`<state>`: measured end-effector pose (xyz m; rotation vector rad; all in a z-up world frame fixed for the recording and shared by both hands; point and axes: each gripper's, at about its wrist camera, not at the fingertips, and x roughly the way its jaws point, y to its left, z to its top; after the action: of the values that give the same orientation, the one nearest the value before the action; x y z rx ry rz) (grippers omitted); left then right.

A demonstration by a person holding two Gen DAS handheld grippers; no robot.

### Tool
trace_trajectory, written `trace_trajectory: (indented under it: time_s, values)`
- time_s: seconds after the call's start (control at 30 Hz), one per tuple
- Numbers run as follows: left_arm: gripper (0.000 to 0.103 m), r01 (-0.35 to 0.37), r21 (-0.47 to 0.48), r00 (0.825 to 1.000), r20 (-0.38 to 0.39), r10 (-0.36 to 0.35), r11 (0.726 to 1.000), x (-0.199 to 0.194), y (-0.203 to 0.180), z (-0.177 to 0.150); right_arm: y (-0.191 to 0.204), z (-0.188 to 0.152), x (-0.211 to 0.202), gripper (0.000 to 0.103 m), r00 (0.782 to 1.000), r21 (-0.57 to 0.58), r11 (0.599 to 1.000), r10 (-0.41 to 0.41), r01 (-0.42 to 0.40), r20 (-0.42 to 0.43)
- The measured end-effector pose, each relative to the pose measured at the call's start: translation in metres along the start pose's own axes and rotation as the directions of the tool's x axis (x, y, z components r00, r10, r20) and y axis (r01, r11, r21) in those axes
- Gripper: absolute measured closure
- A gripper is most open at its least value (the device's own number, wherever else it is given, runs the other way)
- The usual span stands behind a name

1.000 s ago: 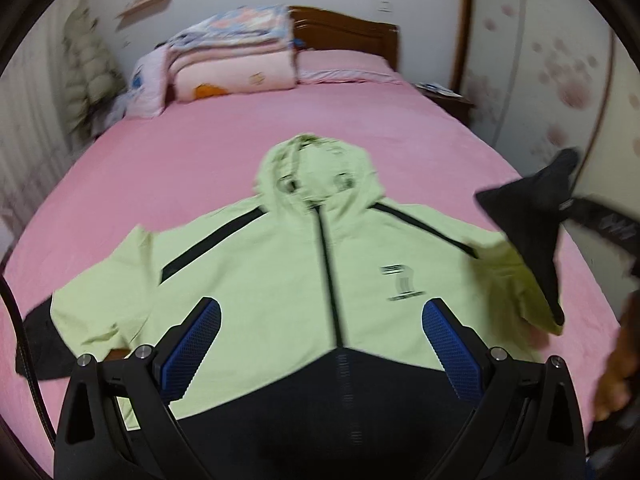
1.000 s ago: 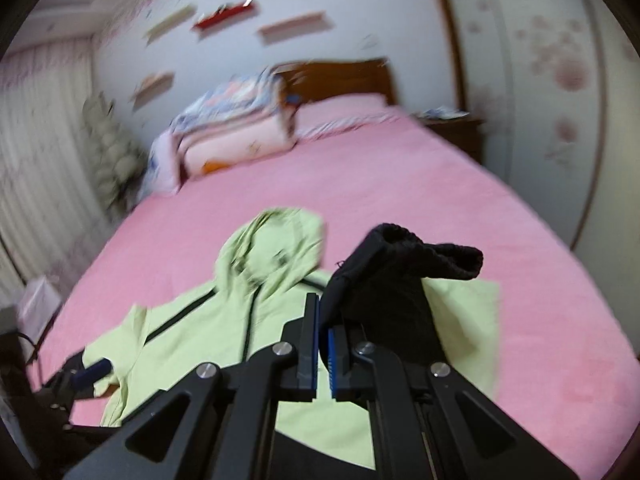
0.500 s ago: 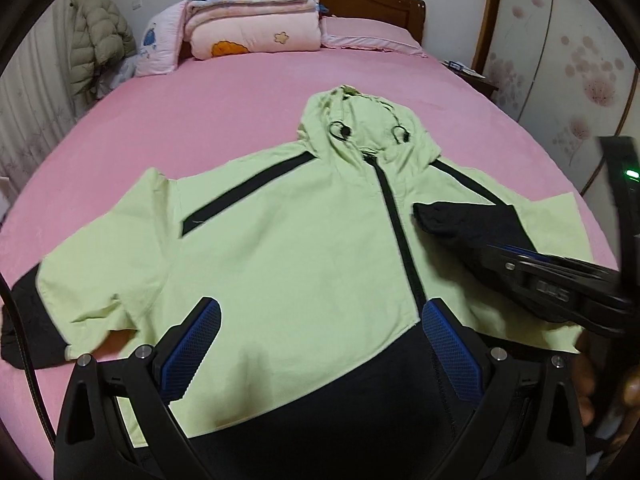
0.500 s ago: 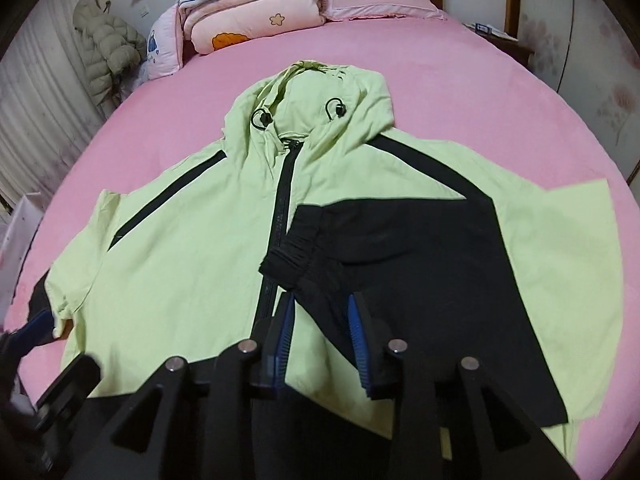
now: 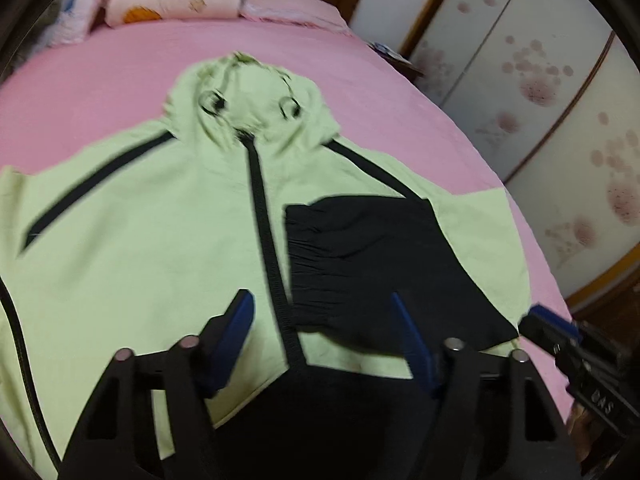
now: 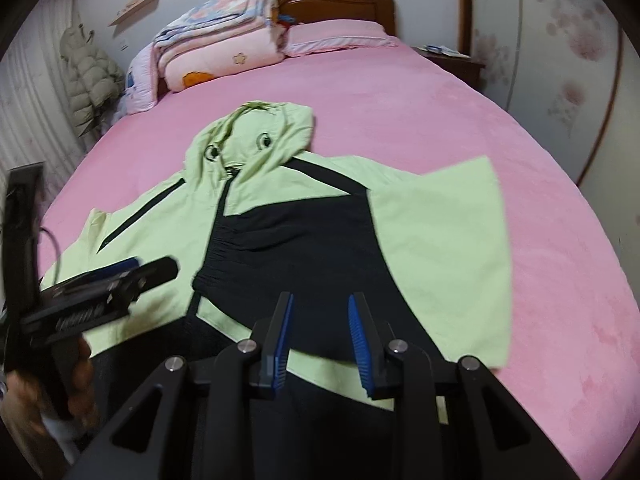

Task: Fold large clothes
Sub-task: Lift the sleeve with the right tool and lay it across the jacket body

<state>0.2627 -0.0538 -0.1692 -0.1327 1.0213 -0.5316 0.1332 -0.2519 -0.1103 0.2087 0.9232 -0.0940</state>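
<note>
- Jacket (image 5: 168, 232), light green with black panels, lies face up and spread on the pink bed (image 5: 100, 80); fills the centre of both views, hood (image 6: 256, 136) toward the top of the frame.
- Black zip (image 5: 264, 224) runs down the middle of the left wrist view.
- One sleeve (image 6: 312, 240) is folded in over the chest, right of centre; its black gathered cuff (image 5: 308, 248) lies just beside the zip. Green upper part of that sleeve sticks out at right.
- Other sleeve lies outstretched at the left edge of the frame, not folded.
- Left tool (image 5: 324, 340): fingers wide apart, nothing between them, over the black hem at bottom centre.
- Right tool (image 6: 320, 332): fingers parted by a moderate gap, gripping nothing, over the folded sleeve's lower edge.
- Contact with fabric: cannot tell for either tool.
- Folded quilts (image 6: 216, 48) and pillow (image 6: 336, 36) against the wooden headboard (image 6: 332, 0), top of frame.
- Puffer coat (image 6: 88, 76) hangs at upper left.
</note>
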Motion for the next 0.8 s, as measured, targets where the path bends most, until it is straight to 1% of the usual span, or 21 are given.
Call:
trace_trajectory:
  time_s: [0.13, 0.17, 0.2, 0.27, 0.3, 0.37, 0.53, 0.63, 0.73, 0.77, 0.8]
  values:
    - [0.038, -0.009, 0.036, 1.0, -0.026, 0.01, 0.999, 0.024, -0.004, 0.007, -0.016, -0.012, 0.003, 0.075, 1.0, 0.033, 0.999, -0.007, 0.008, -0.026]
    - [0.044, -0.003, 0.044, 0.999, -0.035, 0.005, 0.999, 0.028, -0.005, 0.008, -0.02, -0.015, 0.005, 0.075, 0.999, 0.04, 0.999, -0.009, 0.011, -0.034]
    - [0.056, 0.008, 0.053, 0.999, -0.051, -0.006, 0.999, 0.033, -0.006, 0.01, -0.023, -0.017, 0.008, 0.075, 0.999, 0.047, 0.999, -0.01, 0.012, -0.042]
    - [0.067, 0.03, 0.063, 0.996, -0.089, -0.024, 0.998, 0.043, -0.007, 0.012, -0.029, -0.021, 0.012, 0.075, 0.998, 0.064, 0.998, -0.007, 0.011, -0.058]
    - [0.067, 0.034, 0.066, 0.994, -0.105, -0.027, 0.997, 0.048, -0.007, 0.012, -0.032, -0.022, 0.014, 0.075, 0.998, 0.074, 0.997, -0.006, 0.01, -0.064]
    - [0.067, 0.018, 0.076, 0.992, -0.127, -0.008, 0.997, 0.057, -0.008, 0.012, -0.038, -0.024, 0.016, 0.075, 0.998, 0.09, 0.996, -0.004, 0.011, -0.07]
    - [0.067, -0.005, 0.1, 0.991, -0.134, 0.018, 0.995, 0.069, -0.014, 0.01, -0.048, -0.03, 0.019, 0.075, 0.997, 0.115, 0.993, -0.001, 0.01, -0.079]
    - [0.065, -0.018, 0.087, 0.991, -0.133, 0.03, 0.996, 0.068, -0.014, 0.01, -0.055, -0.034, 0.021, 0.075, 0.996, 0.136, 0.991, 0.001, 0.012, -0.089]
    - [0.053, -0.019, 0.082, 0.993, -0.111, 0.028, 0.996, 0.063, -0.012, 0.012, -0.059, -0.036, 0.018, 0.075, 0.996, 0.152, 0.988, 0.01, 0.004, -0.087]
    - [0.047, -0.034, 0.084, 0.994, -0.101, 0.043, 0.996, 0.061, -0.011, 0.012, -0.059, -0.036, 0.017, 0.075, 0.996, 0.153, 0.988, 0.01, 0.003, -0.085]
    - [0.045, -0.056, 0.085, 0.994, -0.092, 0.064, 0.995, 0.061, -0.01, 0.013, -0.06, -0.036, 0.016, 0.075, 0.997, 0.155, 0.988, 0.013, 0.0, -0.081]
